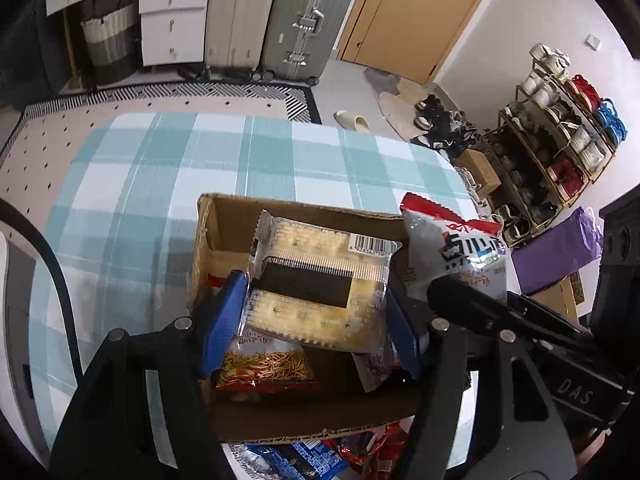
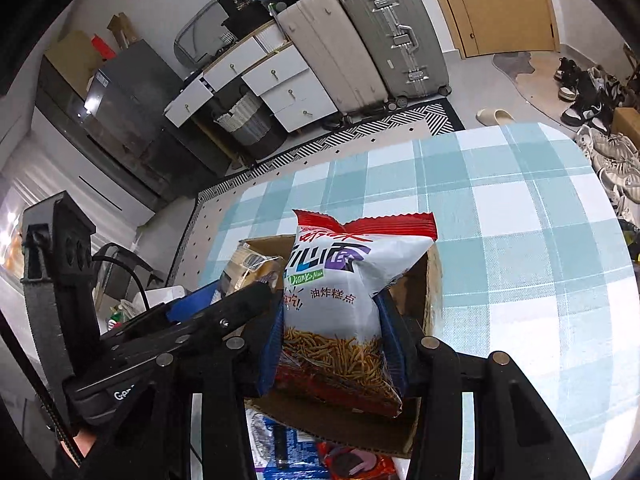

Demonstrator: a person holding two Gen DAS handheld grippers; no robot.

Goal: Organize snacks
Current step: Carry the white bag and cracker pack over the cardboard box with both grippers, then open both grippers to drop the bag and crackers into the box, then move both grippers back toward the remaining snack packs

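Note:
An open cardboard box (image 1: 224, 220) stands on the blue-and-white checked tablecloth; it also shows in the right wrist view (image 2: 434, 280). My left gripper (image 1: 310, 312) is shut on a clear pack of crackers (image 1: 316, 280) and holds it over the box. A red noodle-snack bag (image 1: 264, 368) lies inside the box below it. My right gripper (image 2: 334, 344) is shut on a white-and-red bag of fried snack sticks (image 2: 344, 300), held upright over the box's right side; that bag shows in the left wrist view (image 1: 460, 256) too.
More snack packets, blue (image 1: 296, 460) and red (image 1: 372, 448), lie on the table in front of the box. The tablecloth (image 2: 520, 220) stretches beyond the box. Suitcases (image 1: 308, 20), drawers and a shoe rack (image 1: 560, 140) stand on the floor behind.

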